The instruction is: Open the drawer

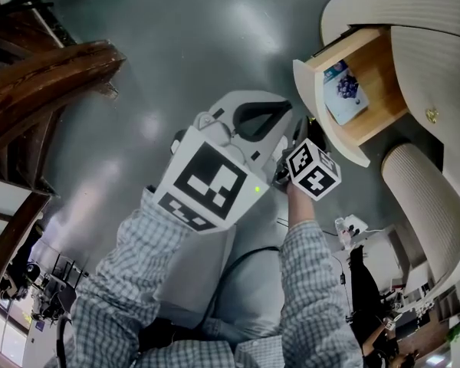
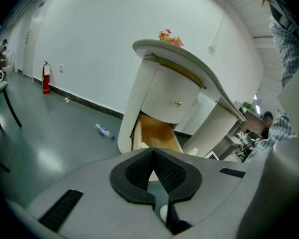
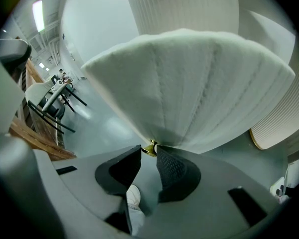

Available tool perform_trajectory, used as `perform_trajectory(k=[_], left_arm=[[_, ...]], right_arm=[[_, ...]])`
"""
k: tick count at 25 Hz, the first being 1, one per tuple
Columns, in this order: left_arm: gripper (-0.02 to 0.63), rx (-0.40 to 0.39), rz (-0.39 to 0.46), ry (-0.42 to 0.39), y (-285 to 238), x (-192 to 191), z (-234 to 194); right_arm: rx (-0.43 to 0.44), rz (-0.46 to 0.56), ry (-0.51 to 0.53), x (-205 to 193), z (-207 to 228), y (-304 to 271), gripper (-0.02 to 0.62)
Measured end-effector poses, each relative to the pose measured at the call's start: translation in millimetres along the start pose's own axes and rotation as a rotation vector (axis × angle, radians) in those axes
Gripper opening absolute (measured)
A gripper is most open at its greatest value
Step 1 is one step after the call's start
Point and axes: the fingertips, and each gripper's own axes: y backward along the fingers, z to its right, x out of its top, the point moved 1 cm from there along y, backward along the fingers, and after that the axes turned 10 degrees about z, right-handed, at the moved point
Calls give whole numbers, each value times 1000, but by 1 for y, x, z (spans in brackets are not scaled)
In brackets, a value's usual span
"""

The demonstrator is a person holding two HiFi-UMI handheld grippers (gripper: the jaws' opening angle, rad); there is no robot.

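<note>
Well out of the white ribbed cabinet (image 1: pixel 414 6), up at two o'clock in the head view: drawer (image 1: pixel 383 67), wooden inside bared. Holds a printed card (image 1: pixel 343 90) with a blue picture, flat on the bottom. At the lower edge of the curved ribbed front, brass knob (image 3: pixel 149 148), and clamped on it from both sides, right gripper (image 3: pixel 148 151), marker cube at seven o'clock of the drawer. At nine o'clock of that, left gripper (image 2: pixel 152 153), off the cabinet, jaws clenched tip to tip on nothing. Above the open drawer, upper drawer (image 2: pixel 169 96), shut. Flowers (image 2: pixel 170 38) on the cabinet top. Down on the grey floor at eight o'clock of the cabinet, plastic bottle (image 2: pixel 103 131); farther out at nine o'clock, red fire extinguisher (image 2: pixel 46 77) by the wall.
</note>
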Motion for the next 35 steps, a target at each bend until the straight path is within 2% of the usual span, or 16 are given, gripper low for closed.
perform_trajectory(k=[5,17,22,24,30,35], left_arm=[[5,-3,-4,-7,4,-3,3],[5,-15,-16,-19,6,4,22],[5,-17,-28,-29,11,15,34],[5,-20,-28,-34,13,22,41],[5,-27,-35,-60,27,47,58],[5,-30,-43,-72,38,69,76]], right_arm=[[5,-13,4,-11,-8,5,92],[96,-102,0,-21,-16,14,94],[108,-103,31,-18,-20,39,93],[126,-100,49,-15,-24,53,43],[217,-36,87,12,-41,99,9],[233,30,119,50,-34,137,9]])
